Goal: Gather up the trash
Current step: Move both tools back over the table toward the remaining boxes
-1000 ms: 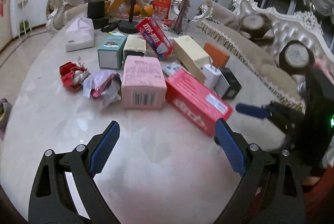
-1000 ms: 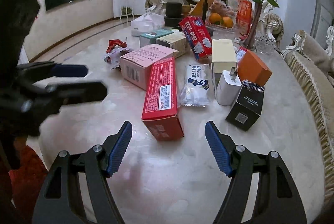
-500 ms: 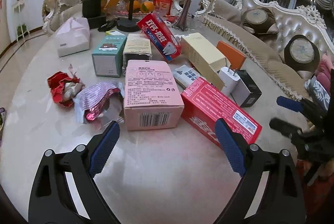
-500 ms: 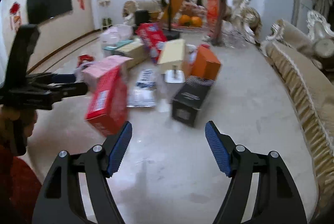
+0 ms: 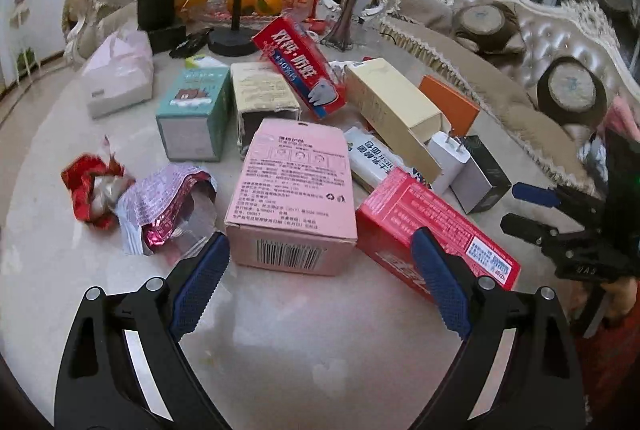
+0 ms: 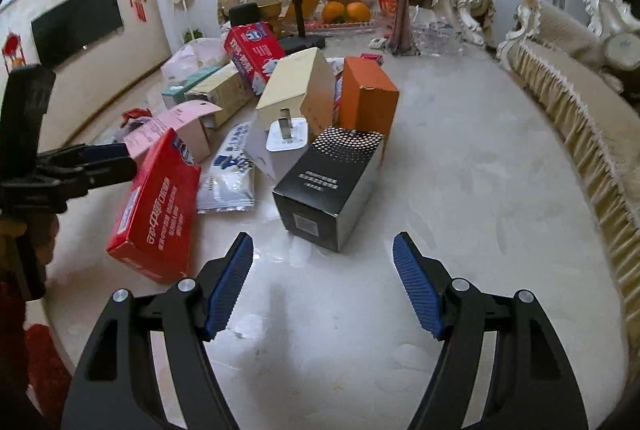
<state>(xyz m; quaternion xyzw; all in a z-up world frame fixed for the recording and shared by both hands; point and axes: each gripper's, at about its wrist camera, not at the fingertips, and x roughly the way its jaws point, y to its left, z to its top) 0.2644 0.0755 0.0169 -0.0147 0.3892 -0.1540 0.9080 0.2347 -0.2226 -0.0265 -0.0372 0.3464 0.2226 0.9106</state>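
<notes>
A living room with ornate cream sofas (image 5: 532, 29), a wall-mounted television (image 6: 76, 23) and red hanging ornaments surrounds a pale marble table (image 5: 300, 358) strewn with packaging.

From the left wrist view, the left gripper (image 5: 320, 286) hangs above the table's near edge, jaws spread wide with nothing between them. Ahead and to its left lie a crumpled red wrapper (image 5: 94, 187) and, touching it, a torn silver-and-pink foil wrapper (image 5: 164, 205) covered in fine print too small to read. Straight ahead sits a pink box (image 5: 294, 197) with a barcode on its near end. Behind it stand a teal box (image 5: 194, 111) and a beige box (image 5: 264, 99), with a tilted red toothpaste box (image 5: 304, 67) bearing large white Chinese characters and a tooth picture. Right of the pink box lies a long red box (image 5: 436, 230), partly behind the right finger.

From the right wrist view, the right gripper (image 6: 322, 284) also stands wide open and empty. The same red box (image 6: 158, 213) lies ahead to its left, then a white-and-blue printed sachet (image 6: 230, 169). Just ahead stands a black box (image 6: 332, 181) with a dot pattern and small white text, illegible. A white plug charger (image 6: 286, 137), cream box (image 6: 298, 93) and orange box (image 6: 370, 97) crowd behind it. Oranges (image 6: 346, 11) and a rose vase (image 6: 402, 1) stand farthest away.
</notes>
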